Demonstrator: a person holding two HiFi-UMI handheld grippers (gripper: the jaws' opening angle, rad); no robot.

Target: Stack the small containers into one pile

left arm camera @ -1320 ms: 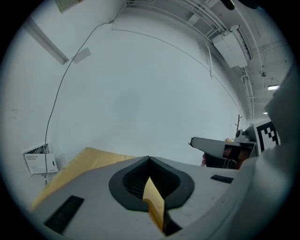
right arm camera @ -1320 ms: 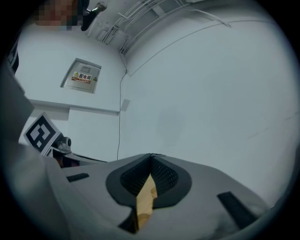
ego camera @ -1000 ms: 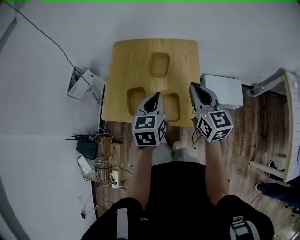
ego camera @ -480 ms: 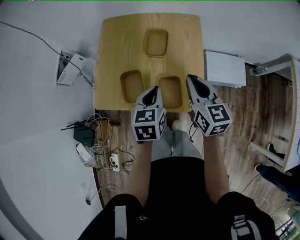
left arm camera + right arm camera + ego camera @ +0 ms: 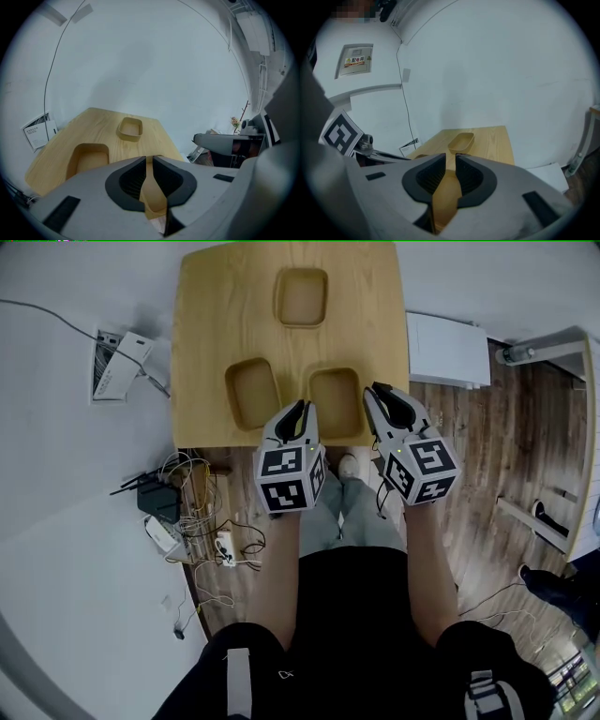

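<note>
On the desk (image 5: pixel 202 343) I note three containers, all unstacked: the far container (image 5: pixel 302 296) by itself, and the left container (image 5: pixel 251 393) and right container (image 5: pixel 335 401) side by side near the front edge, not touching. My left tongs (image 5: pixel 302 411) hang at that edge between the near pair; their jaws have just been opening and now stand slightly apart, gripping nothing. My right tongs (image 5: pixel 386 401) are just right of the right container, jaws apart and empty.

Far container (image 5: pixel 302 296) sits alone further up the counter (image 5: pixel 202 334). Left container (image 5: pixel 251 393) and right container (image 5: pixel 335 401) are side by side near the front edge, not touching. All tan rounded rectangles, upright, empty, unstacked.
</note>
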